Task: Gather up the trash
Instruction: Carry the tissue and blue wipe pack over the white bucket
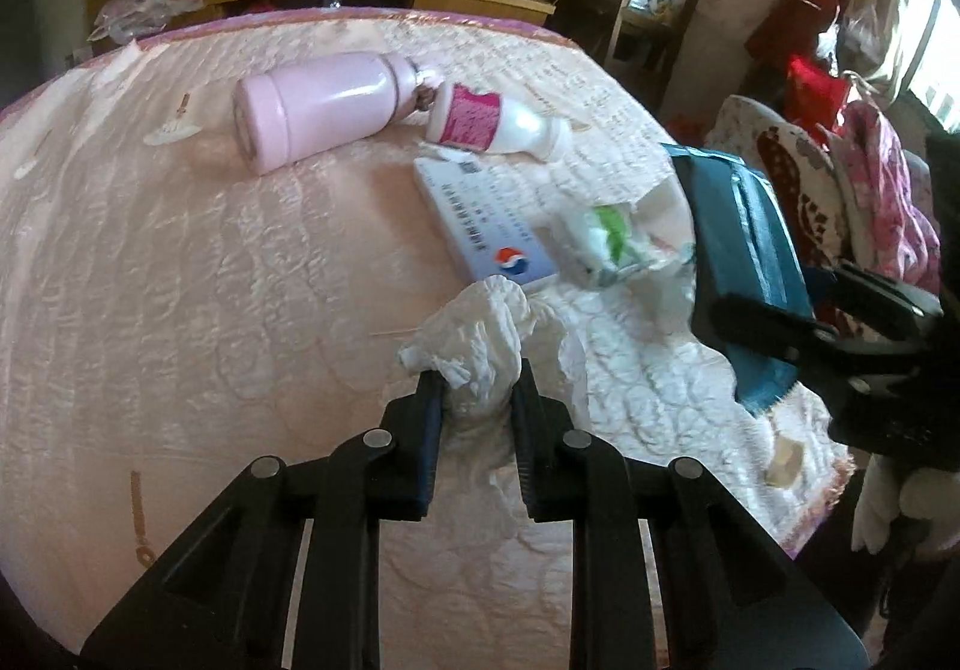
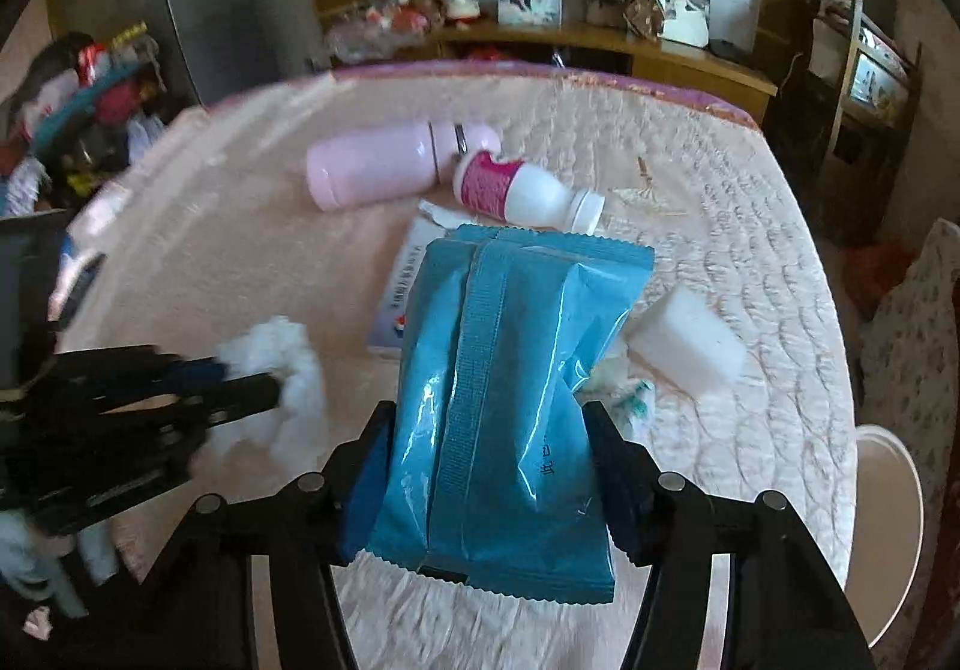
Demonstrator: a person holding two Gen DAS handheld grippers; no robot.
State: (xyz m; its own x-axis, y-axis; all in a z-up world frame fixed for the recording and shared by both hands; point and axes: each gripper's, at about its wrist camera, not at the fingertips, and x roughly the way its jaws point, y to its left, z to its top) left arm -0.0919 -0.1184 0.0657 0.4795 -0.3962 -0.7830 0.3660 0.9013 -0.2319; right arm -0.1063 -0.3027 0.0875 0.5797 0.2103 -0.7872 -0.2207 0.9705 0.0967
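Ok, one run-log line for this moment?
left gripper: shut on crumpled tissue | right gripper: shut on blue packet | bed: bottles remain

Blue packet [image 2: 504,400] over most of white card [image 2: 399,289]

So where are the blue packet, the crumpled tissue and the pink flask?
blue packet [image 2: 510,370]: right wrist view, middle of its front.
crumpled tissue [image 1: 480,340]: left wrist view, its bunched middle.
pink flask [image 1: 318,108]: left wrist view, middle of its body.

Soft window daylight, fisheye-bent edges, motion blur at left.
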